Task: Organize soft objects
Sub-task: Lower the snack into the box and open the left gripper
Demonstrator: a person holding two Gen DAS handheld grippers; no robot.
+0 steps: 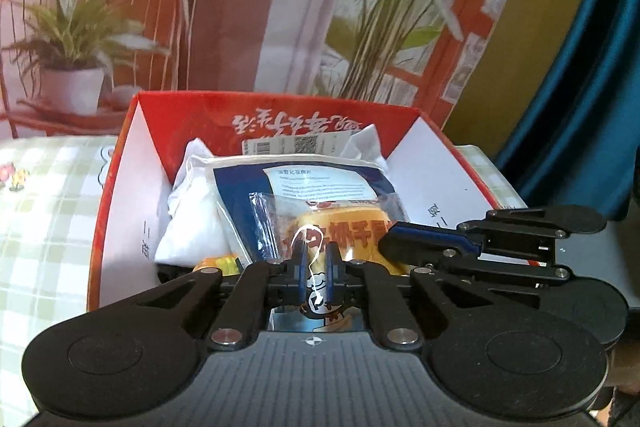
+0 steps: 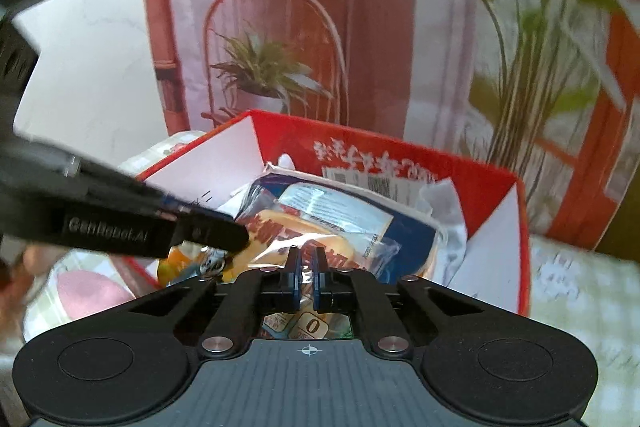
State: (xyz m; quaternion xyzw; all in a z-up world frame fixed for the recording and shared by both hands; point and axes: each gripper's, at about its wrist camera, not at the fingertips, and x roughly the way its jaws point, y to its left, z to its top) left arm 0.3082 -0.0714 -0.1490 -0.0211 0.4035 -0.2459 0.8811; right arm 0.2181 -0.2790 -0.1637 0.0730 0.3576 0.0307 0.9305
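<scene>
A clear packet with an orange cake (image 1: 344, 223) lies across the top of an open red cardboard box (image 1: 120, 187). My left gripper (image 1: 316, 259) is shut on the packet's near edge. My right gripper (image 2: 307, 265) is shut on the same packet (image 2: 280, 235) from the right side; it shows in the left wrist view as a black and blue arm (image 1: 472, 239). Under the packet lie a blue and white flat pouch (image 1: 312, 179) and a white soft bundle (image 1: 192, 211).
The red box (image 2: 520, 227) stands on a green checked cloth (image 1: 44, 211). A printed backdrop with a chair and plants (image 1: 240, 7) stands right behind it. A blue curtain (image 1: 592, 47) hangs at the right. A pink object (image 2: 88, 295) lies left of the box.
</scene>
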